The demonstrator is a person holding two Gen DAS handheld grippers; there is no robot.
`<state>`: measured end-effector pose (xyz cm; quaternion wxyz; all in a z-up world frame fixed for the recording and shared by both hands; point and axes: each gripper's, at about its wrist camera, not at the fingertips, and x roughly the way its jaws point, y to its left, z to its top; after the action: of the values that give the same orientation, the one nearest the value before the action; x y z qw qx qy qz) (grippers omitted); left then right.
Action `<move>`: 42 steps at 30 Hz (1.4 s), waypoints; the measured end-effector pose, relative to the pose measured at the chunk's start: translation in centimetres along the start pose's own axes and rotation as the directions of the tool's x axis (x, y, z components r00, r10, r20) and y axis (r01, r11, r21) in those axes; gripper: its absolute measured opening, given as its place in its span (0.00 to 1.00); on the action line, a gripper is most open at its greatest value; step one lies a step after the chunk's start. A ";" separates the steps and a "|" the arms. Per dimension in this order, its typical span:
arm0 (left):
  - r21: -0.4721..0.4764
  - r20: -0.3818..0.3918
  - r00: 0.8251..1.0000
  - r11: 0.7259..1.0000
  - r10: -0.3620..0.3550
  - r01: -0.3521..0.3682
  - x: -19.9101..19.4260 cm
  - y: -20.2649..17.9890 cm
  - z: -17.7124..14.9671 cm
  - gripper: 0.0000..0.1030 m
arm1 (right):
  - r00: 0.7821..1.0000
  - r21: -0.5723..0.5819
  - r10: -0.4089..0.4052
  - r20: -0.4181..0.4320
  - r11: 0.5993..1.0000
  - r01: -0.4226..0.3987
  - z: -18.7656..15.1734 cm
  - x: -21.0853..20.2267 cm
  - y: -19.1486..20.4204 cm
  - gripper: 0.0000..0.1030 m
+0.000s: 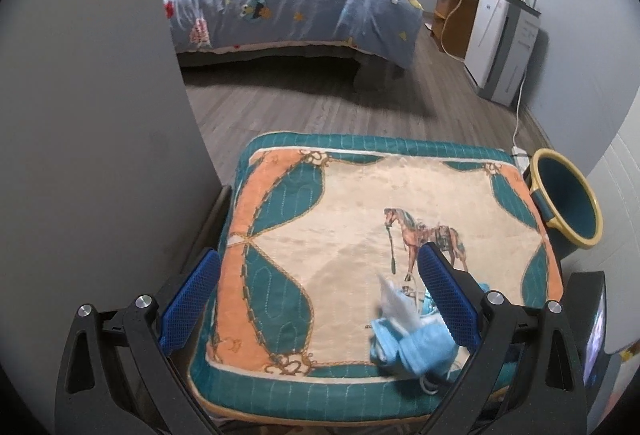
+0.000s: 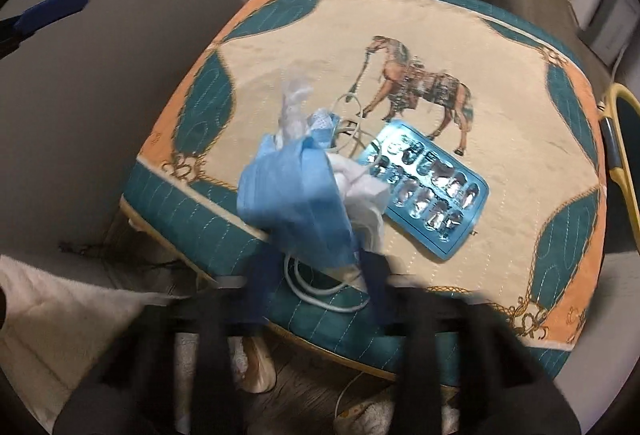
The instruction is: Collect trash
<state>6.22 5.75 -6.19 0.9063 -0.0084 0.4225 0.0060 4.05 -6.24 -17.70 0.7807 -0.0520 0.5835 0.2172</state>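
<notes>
Right now the trash sits in a loose heap on the near part of a square padded cushion [image 2: 460, 47] with a cream centre, teal and orange quilted border and a printed brown horse [image 2: 420, 87]. The heap is a crumpled light-blue disposable face mask [image 2: 292, 195], a wad of white tissue [image 2: 366, 199] tucked against it, a twist of clear plastic wrap [image 2: 294, 103] behind, thin white elastic loops [image 2: 348, 115], and a blue foil blister pack of emptied pill pockets [image 2: 428, 191] lying flat just beside the mask, towards the horse.

The right gripper [image 2: 320, 275] points steeply down at the near edge of the cushion. Its dark-blue fingers [image 2: 374, 275] are blurred, drawn in close on either side of the mask's lower end, with a white ear loop hanging between them; whether the pads actually press the mask cannot be told through the blur.

The left gripper [image 1: 320, 299] hangs over the same cushion with its blue-padded fingers [image 1: 188, 299] spread wide, nothing between them but fabric; the heap lies against the inner side of one finger.

Beside the far corner of the cushion stands a teal plastic bin with a yellow rim [image 1: 568, 199], its mouth tilted towards the camera. Beyond it, grey wood-look flooring [image 1: 320, 99] runs to a bed under a blue patterned quilt [image 1: 288, 7].
</notes>
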 end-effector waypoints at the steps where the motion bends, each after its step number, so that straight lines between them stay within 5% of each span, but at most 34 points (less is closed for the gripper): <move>1: 0.009 -0.006 1.000 1.000 -0.003 0.003 0.2 -0.1 0.0 0.95 | 1.000 -0.004 0.004 0.002 1.000 -0.004 0.1 -0.4 -0.1 0.12; 5: 0.042 -0.037 0.999 0.999 -0.007 0.009 1.2 -0.8 -0.1 0.95 | 0.999 -0.030 0.012 0.030 0.999 -0.012 1.0 -3.1 -0.9 0.00; 13: 0.068 -0.090 0.996 0.998 -0.012 0.019 3.0 -1.5 -0.4 0.95 | 0.992 -0.084 -0.065 0.111 0.994 0.075 4.0 -7.6 -5.4 0.00; 16: 0.064 -0.084 0.996 0.998 0.008 -0.003 3.0 -1.3 -0.2 0.95 | 0.995 -0.046 -0.019 0.095 0.999 0.024 3.6 -6.3 -5.3 0.14; 18: 0.046 -0.086 0.996 0.999 0.018 -0.014 3.2 -0.9 0.0 0.95 | 0.998 -0.051 0.006 0.067 0.999 -0.002 3.3 -4.7 -4.3 0.36; 25: 0.002 -0.099 0.995 0.999 0.035 -0.035 3.6 0.6 0.3 0.95 | 0.999 -0.150 0.048 -0.021 0.987 -0.050 2.5 -0.4 0.9 0.45; 26: -0.003 -0.101 0.994 0.999 0.034 -0.035 3.7 0.8 0.3 0.95 | 0.998 -0.157 0.051 -0.036 0.986 -0.056 2.4 0.2 1.2 0.45; 30: -0.019 -0.113 0.993 1.000 0.018 -0.020 4.0 1.1 0.3 0.95 | 0.997 -0.198 0.056 -0.053 0.978 -0.066 2.6 0.5 2.0 0.14; 38: -0.013 -0.151 0.988 0.999 -0.030 0.029 5.0 0.5 0.0 0.94 | 0.999 -0.131 0.021 0.048 0.991 -0.015 5.5 -6.2 -2.8 0.13; 42: 0.012 -0.206 0.975 0.996 -0.082 0.086 6.5 -1.0 -0.9 0.93 | 0.985 -0.076 -0.103 0.138 0.991 0.114 7.0 -8.4 -7.5 0.13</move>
<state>9.72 4.75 -11.78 0.8572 -0.0175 0.5132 -0.0374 11.37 -13.04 -8.99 0.8259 -0.1015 0.5167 0.2016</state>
